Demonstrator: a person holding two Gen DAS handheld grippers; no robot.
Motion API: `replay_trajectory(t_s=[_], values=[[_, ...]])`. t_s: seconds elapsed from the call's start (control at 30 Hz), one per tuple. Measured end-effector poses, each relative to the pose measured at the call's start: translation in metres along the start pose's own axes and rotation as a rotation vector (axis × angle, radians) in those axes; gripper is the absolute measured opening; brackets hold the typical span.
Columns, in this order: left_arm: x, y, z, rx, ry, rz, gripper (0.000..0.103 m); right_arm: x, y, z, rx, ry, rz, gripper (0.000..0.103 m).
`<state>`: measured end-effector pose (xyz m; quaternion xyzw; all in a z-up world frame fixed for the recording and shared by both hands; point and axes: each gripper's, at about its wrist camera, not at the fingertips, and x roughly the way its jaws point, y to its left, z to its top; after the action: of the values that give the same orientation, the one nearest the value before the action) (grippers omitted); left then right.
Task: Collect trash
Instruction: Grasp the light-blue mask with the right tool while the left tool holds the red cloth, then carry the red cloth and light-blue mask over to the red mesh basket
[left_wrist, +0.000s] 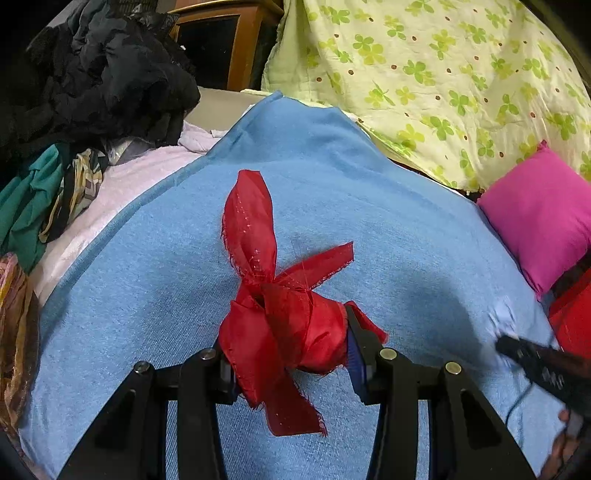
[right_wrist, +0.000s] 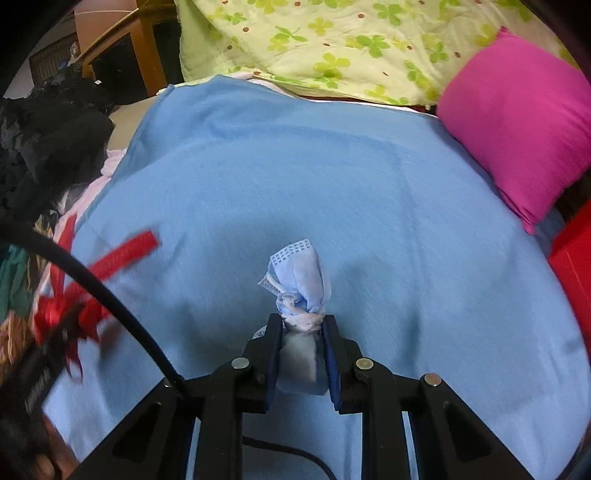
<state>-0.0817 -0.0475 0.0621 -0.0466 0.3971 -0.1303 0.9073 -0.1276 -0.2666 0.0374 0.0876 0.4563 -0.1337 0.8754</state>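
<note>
Your left hand-held gripper (left_wrist: 291, 354) holds a bundle of red fabric scraps (left_wrist: 284, 325) between its jaws, which stand fairly narrow and press on the bundle from both sides. Loose red strips stick out of it above and below, over the blue blanket (left_wrist: 369, 206). Your right hand-held gripper (right_wrist: 301, 354) is closed tight on a crumpled light blue face mask (right_wrist: 299, 284); the upper part of the mask stands out past the fingertips, also over the blue blanket. In the left wrist view, the right one is only a blurred dark shape at the right edge. A pink pillow (right_wrist: 517, 122) and a green flowered quilt (left_wrist: 443, 74) lie beyond the blanket, and dark clothes (left_wrist: 99, 77) are piled on the left.
</note>
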Motion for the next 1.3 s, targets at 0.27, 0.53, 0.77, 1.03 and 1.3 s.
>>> replay_trajectory(t_s=[0.27, 0.53, 0.77, 1.03, 1.3], values=[[-0.001, -0.006, -0.004, 0.031, -0.005, 0.009, 0.046, -0.029, -0.024, -0.038, 0.054, -0.013, -0.002, 0.023], [-0.001, -0.014, -0.009, 0.063, -0.009, 0.028, 0.046, -0.048, -0.045, -0.071, 0.107, -0.022, 0.008, 0.023], [-0.004, -0.024, -0.015, 0.106, -0.020, 0.029, 0.046, -0.065, -0.062, -0.092, 0.159, -0.042, 0.013, 0.023], [-0.013, -0.038, -0.029, 0.190, -0.058, 0.039, 0.046, -0.088, -0.080, -0.114, 0.243, -0.088, 0.061, 0.023], [-0.034, -0.049, -0.057, 0.252, -0.017, 0.052, 0.046, -0.116, -0.098, -0.144, 0.310, -0.144, 0.120, 0.023]])
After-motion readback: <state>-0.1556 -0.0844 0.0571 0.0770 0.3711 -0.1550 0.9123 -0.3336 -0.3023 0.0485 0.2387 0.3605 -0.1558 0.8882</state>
